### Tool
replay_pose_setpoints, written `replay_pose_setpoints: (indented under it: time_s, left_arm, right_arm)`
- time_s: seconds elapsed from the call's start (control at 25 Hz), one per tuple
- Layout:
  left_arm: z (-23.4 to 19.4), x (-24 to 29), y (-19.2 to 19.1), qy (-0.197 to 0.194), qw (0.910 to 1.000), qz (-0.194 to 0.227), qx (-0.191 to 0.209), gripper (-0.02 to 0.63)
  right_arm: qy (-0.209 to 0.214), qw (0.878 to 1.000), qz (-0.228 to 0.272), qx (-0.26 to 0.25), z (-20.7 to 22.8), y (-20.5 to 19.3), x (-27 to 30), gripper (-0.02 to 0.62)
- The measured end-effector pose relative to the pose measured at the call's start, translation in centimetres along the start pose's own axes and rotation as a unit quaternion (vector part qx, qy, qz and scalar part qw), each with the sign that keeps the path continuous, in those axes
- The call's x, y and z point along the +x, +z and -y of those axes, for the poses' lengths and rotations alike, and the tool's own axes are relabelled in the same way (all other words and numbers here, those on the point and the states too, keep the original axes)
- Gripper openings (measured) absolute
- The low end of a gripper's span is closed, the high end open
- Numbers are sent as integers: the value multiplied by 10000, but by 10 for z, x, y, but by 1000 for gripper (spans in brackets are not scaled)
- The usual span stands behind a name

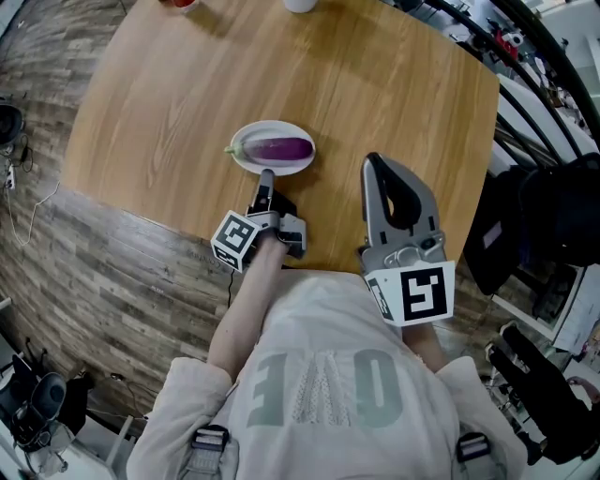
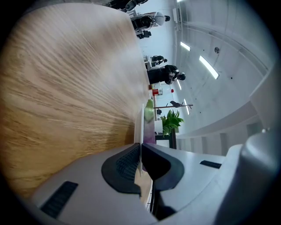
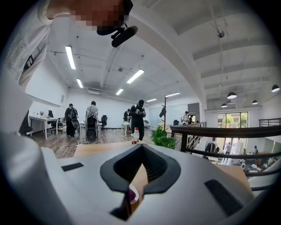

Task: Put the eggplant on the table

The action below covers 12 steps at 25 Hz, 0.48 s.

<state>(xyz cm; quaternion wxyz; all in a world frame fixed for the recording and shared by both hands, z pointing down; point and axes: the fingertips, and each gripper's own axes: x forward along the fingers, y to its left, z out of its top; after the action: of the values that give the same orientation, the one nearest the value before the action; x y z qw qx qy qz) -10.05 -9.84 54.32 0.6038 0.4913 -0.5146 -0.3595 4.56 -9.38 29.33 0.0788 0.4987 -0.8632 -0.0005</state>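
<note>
A purple eggplant [image 1: 283, 148] with a green stem lies on a small white oval plate [image 1: 272, 126] on the round wooden table [image 1: 169, 103]. My left gripper [image 1: 266, 175] is shut on the plate's near rim. In the left gripper view the thin white plate edge [image 2: 138, 127] runs between the closed jaws, with the eggplant [image 2: 149, 115] beyond it. My right gripper [image 1: 374, 162] hovers to the right of the plate, shut with nothing in it. Through the gap behind its jaws in the right gripper view, a bit of the plate [image 3: 135, 194] shows.
A red object [image 1: 178, 3] and a white cup [image 1: 300, 5] stand at the table's far edge. A dark railing [image 1: 525, 84] and black gear [image 1: 548, 211] are to the right. Several people [image 3: 138, 116] stand in the room beyond the table.
</note>
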Motion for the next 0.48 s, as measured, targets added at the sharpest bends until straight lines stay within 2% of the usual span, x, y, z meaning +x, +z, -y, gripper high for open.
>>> replay_pose_setpoints:
  time_s: [0.48]
  left_arm:
    - [-8,4,-4,194,9997,-31,-107,20]
  right_arm:
    - [32,10000,-58,33,0,-2,4,18]
